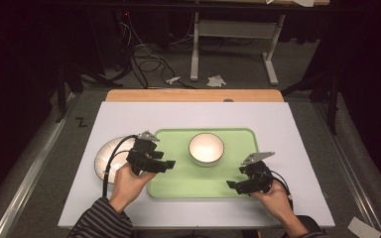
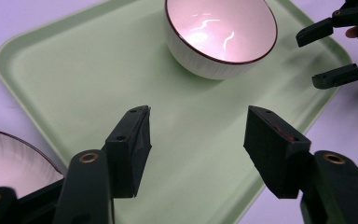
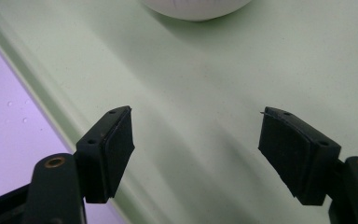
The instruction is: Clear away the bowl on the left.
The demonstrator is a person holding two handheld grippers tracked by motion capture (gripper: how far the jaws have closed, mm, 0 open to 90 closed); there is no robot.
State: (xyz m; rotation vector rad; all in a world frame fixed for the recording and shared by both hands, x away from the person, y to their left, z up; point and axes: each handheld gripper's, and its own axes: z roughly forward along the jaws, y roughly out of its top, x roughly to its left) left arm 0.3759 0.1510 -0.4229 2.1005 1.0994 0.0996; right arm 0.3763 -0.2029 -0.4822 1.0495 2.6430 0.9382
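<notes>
left hand-held gripper (image 1: pixel 170 163): wide, empty, aimed at bowl (image 1: pixel 206 148) on tray (image 1: pixel 178 186) | right hand-held gripper (image 1: pixel 231 185): wide, empty, over tray's edge, ready to steady it

A white table mat (image 1: pixel 129 116) lies below floor cables (image 1: pixel 146 62).

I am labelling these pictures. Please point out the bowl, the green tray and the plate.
bowl (image 1: pixel 206 148): high view, on its shiny inside.
green tray (image 1: pixel 178 183): high view, on its bare floor near the front.
plate (image 1: pixel 110 151): high view, on its visible face beside the tray.
</notes>
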